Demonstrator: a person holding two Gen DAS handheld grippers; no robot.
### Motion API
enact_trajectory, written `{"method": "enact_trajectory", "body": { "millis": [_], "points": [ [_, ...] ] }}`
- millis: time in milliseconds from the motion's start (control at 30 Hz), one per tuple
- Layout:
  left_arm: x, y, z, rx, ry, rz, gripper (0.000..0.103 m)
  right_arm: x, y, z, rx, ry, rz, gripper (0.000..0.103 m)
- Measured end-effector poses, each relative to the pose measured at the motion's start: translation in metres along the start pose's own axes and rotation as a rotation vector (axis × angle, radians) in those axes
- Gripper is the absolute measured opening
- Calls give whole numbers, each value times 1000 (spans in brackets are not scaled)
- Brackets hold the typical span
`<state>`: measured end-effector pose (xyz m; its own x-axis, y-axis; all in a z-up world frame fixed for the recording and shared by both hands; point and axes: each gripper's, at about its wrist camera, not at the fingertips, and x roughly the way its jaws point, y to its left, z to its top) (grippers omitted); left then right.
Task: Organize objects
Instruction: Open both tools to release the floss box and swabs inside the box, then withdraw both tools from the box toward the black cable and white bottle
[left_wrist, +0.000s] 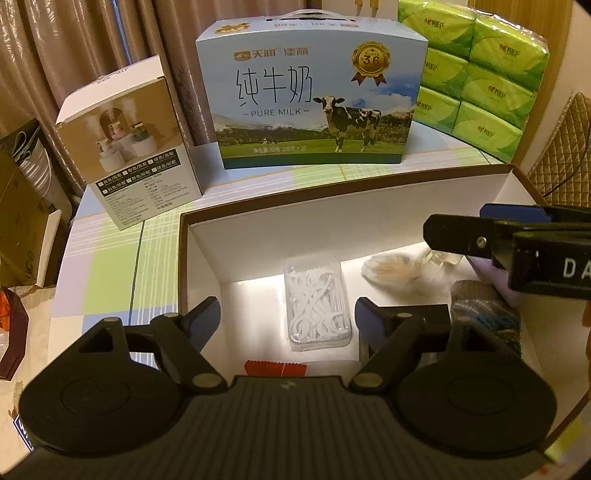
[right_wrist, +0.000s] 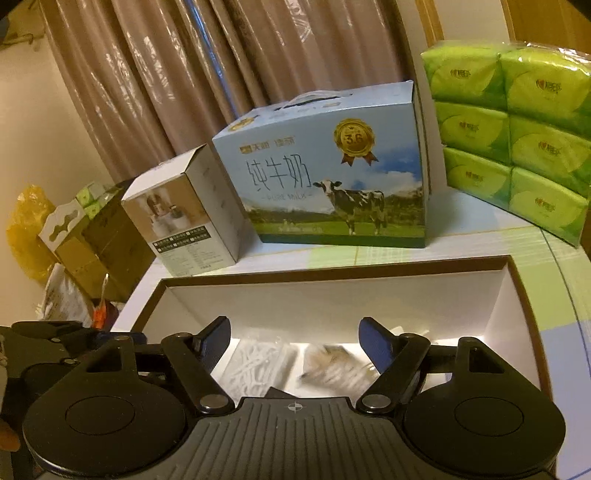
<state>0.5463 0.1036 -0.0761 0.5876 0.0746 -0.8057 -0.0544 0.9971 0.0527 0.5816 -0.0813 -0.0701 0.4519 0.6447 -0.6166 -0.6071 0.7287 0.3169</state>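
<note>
An open box with a brown rim (left_wrist: 332, 192) and white inside stands on the checked tablecloth. In it lie a clear case of white floss picks (left_wrist: 317, 302), a blurred bag of beige sticks (left_wrist: 391, 271), a dark patterned bundle (left_wrist: 484, 317) and a red packet (left_wrist: 275, 368). My left gripper (left_wrist: 288, 317) hangs open over the box, with the floss case below the gap and untouched. My right gripper (right_wrist: 295, 339) is open too, above the blurred bag (right_wrist: 332, 365) and beside the floss case (right_wrist: 258, 363). It reaches in from the right in the left wrist view.
Behind the open box stand a blue milk carton (left_wrist: 314, 99), a white humidifier box (left_wrist: 136, 162) and stacked green tissue packs (left_wrist: 480, 74). Brown curtains hang at the back. Cardboard boxes (right_wrist: 92, 236) crowd the left, and a quilted cushion (left_wrist: 561, 147) is on the right.
</note>
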Motion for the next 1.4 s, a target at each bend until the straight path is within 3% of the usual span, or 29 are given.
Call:
{"method": "enact_trajectory", "body": {
  "millis": [200, 833, 1400],
  "points": [
    [-13, 1, -4, -8, -14, -14, 84, -13, -4, -5, -15, 10, -19, 77],
    [-58, -5, -30, -54, -26, -51, 99, -73, -16, -43, 53, 20, -83, 101],
    [-118, -10, -66, -139, -41, -75, 99, -136, 4, -75, 51, -13, -83, 101]
  ]
}}
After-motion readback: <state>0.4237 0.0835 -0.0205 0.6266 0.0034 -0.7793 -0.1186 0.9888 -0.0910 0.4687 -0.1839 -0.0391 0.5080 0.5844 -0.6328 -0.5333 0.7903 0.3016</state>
